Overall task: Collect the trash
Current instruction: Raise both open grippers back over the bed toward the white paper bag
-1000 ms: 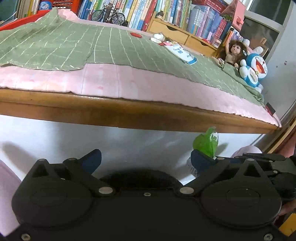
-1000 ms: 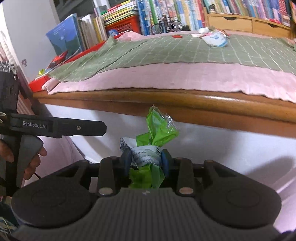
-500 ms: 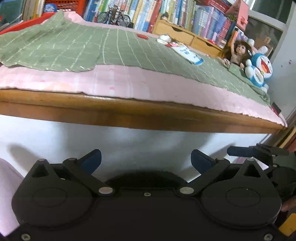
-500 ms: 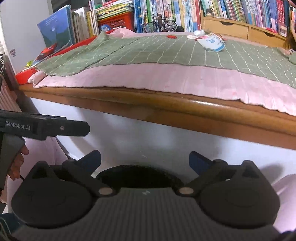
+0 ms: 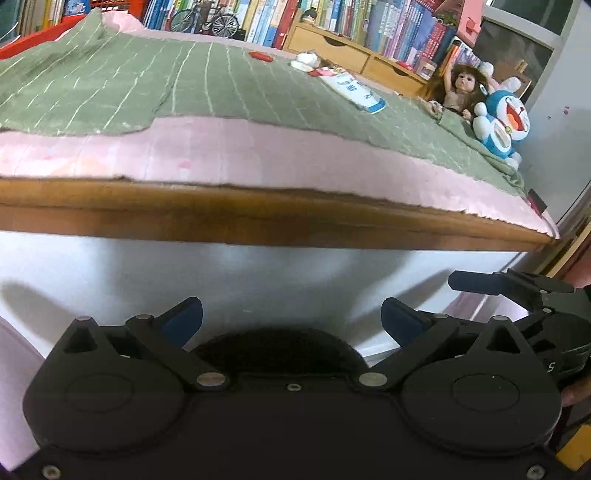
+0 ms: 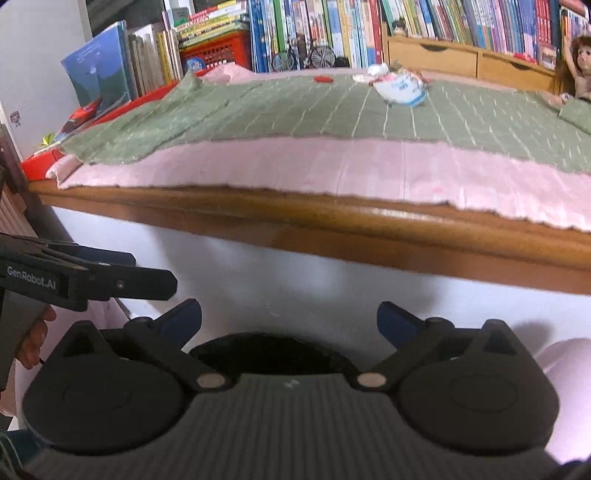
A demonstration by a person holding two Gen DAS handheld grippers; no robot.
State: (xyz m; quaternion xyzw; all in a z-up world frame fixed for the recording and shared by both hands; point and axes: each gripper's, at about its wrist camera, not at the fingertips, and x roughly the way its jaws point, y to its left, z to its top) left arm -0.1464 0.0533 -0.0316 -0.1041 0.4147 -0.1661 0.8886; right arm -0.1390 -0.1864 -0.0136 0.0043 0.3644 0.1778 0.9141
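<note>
My left gripper (image 5: 291, 317) is open and empty, low in front of the bed's white side panel (image 5: 258, 280). My right gripper (image 6: 290, 317) is also wide open with nothing between its blue pads. On the green blanket at the far side lie a white and blue wrapper (image 5: 356, 90) (image 6: 400, 88), a small red piece (image 5: 260, 56) (image 6: 323, 78) and a crumpled white scrap (image 5: 304, 61) (image 6: 369, 71). Each gripper shows at the edge of the other's view, side by side and apart. No green wrapper is in view.
A wooden bed rail (image 5: 258, 218) overhangs both grippers. A doll (image 5: 460, 86) and a blue plush toy (image 5: 504, 122) sit at the bed's right end. Bookshelves (image 6: 369, 26) and wooden drawers (image 6: 461, 55) line the back. A red crate (image 6: 218, 51) stands far left. Pink material (image 6: 569, 369) shows low right.
The right gripper has opened, and the green and white wrapper bundle it held is gone from both views. The left gripper has stayed open and still.
</note>
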